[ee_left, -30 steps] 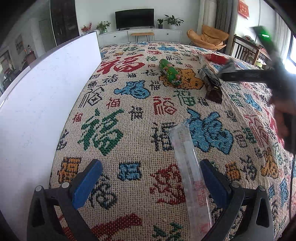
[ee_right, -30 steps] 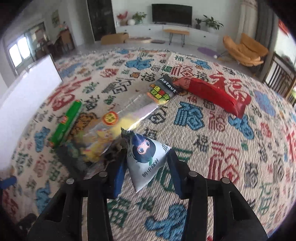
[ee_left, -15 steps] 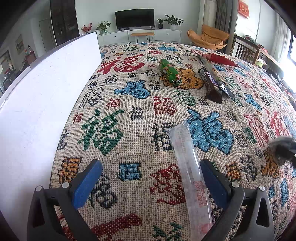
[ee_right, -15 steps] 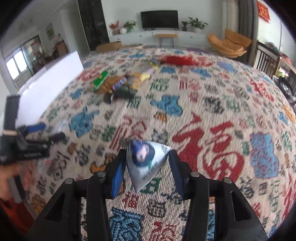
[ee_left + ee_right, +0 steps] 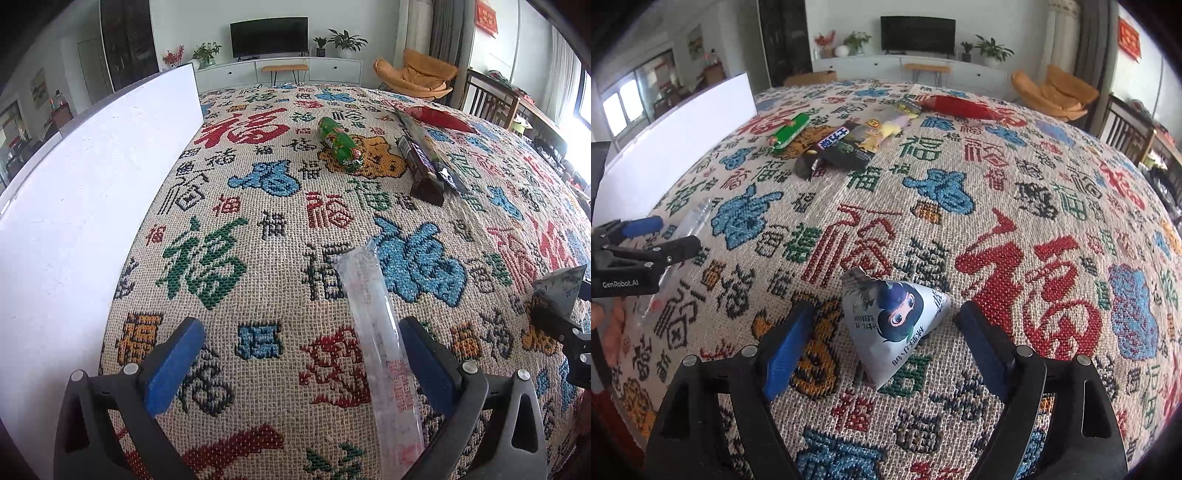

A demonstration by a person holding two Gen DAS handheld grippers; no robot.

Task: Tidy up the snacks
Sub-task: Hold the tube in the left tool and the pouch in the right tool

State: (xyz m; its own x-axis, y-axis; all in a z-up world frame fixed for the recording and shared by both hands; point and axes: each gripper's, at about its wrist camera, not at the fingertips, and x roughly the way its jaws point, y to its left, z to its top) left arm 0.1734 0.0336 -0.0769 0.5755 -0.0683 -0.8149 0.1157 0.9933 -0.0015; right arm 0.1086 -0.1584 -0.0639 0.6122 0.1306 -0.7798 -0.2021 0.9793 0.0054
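My right gripper (image 5: pixel 886 339) is open, its blue pads standing apart on either side of a silver pyramid snack pouch (image 5: pixel 897 325) with a cartoon face, which rests on the patterned cloth. The pouch also shows at the right edge of the left wrist view (image 5: pixel 559 291). My left gripper (image 5: pixel 295 365) is open, low over the cloth; a long clear snack tube (image 5: pixel 376 339) lies between its pads, close to the right one. Farther off lie a green pack (image 5: pixel 340 144), a dark chocolate bar (image 5: pixel 421 170), a clear yellow-printed bag (image 5: pixel 875 133) and a red pack (image 5: pixel 960 107).
A tall white board (image 5: pixel 74 206) stands along the left edge of the cloth-covered table (image 5: pixel 258 229). The left gripper shows at the left of the right wrist view (image 5: pixel 642 243). Chairs and a TV cabinet stand beyond the table.
My right gripper carried the pyramid pouch away from the snack pile to the near side, lowered it onto the cloth and opened. The left gripper has not moved.
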